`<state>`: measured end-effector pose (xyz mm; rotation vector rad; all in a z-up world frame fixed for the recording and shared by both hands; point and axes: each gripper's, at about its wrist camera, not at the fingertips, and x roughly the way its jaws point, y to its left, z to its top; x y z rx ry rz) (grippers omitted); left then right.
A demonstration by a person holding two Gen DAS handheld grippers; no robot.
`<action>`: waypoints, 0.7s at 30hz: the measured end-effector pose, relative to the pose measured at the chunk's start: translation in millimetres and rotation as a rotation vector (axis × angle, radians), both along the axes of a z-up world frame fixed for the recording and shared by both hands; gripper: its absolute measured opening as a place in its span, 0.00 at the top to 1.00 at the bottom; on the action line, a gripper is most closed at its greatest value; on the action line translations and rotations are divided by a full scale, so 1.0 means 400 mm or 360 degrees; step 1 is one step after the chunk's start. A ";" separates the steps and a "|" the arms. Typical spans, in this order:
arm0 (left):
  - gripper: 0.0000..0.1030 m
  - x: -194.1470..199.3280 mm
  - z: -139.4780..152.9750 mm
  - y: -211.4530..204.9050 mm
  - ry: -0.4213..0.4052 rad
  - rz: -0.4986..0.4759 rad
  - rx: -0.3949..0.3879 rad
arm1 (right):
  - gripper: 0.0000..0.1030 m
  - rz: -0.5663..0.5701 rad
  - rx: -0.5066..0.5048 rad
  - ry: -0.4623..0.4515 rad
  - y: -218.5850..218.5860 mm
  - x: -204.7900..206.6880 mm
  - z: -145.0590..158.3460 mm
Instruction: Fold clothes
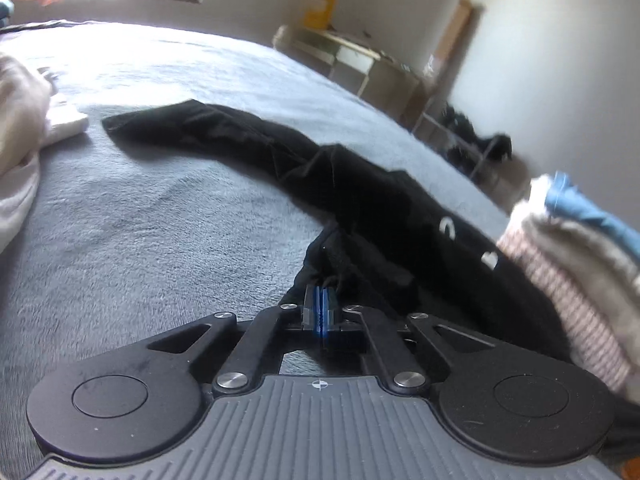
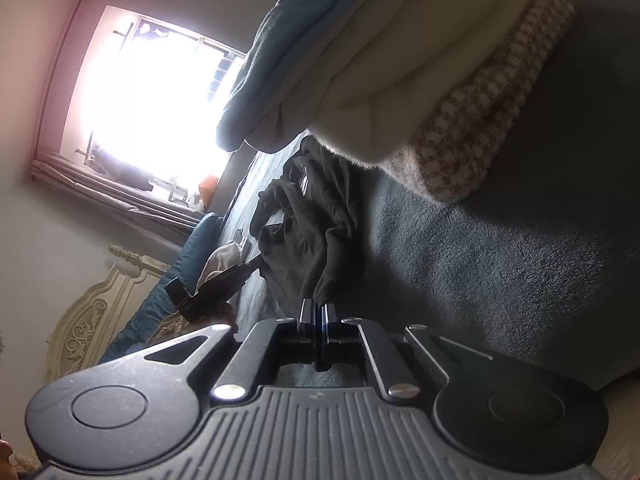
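A black garment [image 1: 256,148] lies stretched across the grey blanket [image 1: 140,220], with small white marks near its right end. My left gripper [image 1: 321,300] is shut, and a bunched edge of the black cloth is pinched between its blue pads. In the right wrist view the same black garment [image 2: 312,224] lies crumpled, and one corner runs down into my right gripper [image 2: 318,308], which is shut on it. My left gripper [image 2: 258,259] also shows there, at the garment's left edge.
A stack of folded clothes [image 1: 568,272], blue, cream and checked pink, sits at the right, close to the garment [image 2: 420,80]. Loose cream clothing [image 1: 20,120] lies at the left. A low shelf [image 1: 360,56] stands past the bed, with a carved headboard [image 2: 92,320] and a bright window [image 2: 152,92].
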<state>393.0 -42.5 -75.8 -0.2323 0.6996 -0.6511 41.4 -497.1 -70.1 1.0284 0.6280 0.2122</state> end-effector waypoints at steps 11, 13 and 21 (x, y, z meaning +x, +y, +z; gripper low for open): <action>1.00 -0.374 0.255 0.326 -0.0226 0.0422 -0.0529 | 0.97 0.0196 -0.0120 -0.0210 0.054 0.062 0.145; 1.00 -0.501 0.281 0.416 -0.0281 0.0506 -0.0520 | 0.97 0.0283 -0.0142 -0.0273 0.081 0.056 0.189; 1.00 -0.905 0.166 0.563 -0.0111 0.0731 -0.0361 | 0.97 0.0456 -0.0108 -0.0104 0.138 -0.040 0.136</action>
